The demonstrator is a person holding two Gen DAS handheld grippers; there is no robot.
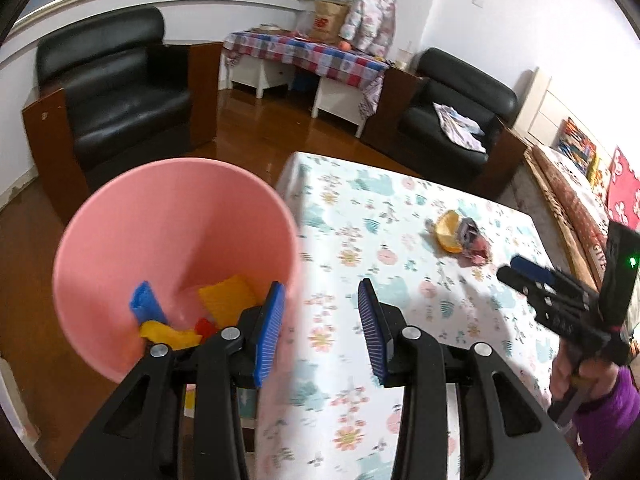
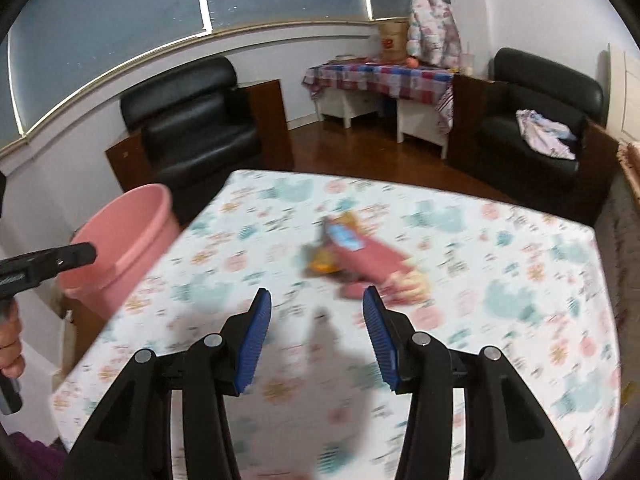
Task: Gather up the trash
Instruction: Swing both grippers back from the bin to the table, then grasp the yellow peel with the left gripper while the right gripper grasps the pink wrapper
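Observation:
A pink bin (image 1: 176,240) stands off the table's left edge and holds blue, yellow and red scraps (image 1: 224,300). My left gripper (image 1: 321,291) hangs open and empty over the gap between the bin's rim and the floral tablecloth (image 1: 360,208). A small heap of trash (image 1: 460,236), a yellow piece and crumpled red wrappers, lies mid-table. In the right wrist view the heap (image 2: 360,252) is blurred, just beyond my right gripper (image 2: 317,295), which is open with nothing in it. The pink bin (image 2: 120,236) shows at the left there.
Two black armchairs (image 1: 120,92) (image 1: 456,112) stand on the wooden floor beyond the table. Between them is a low white table under a checked cloth (image 1: 312,56). A patterned rug or bedding (image 1: 580,208) borders the right side. A person's hand (image 2: 10,340) grips the left tool.

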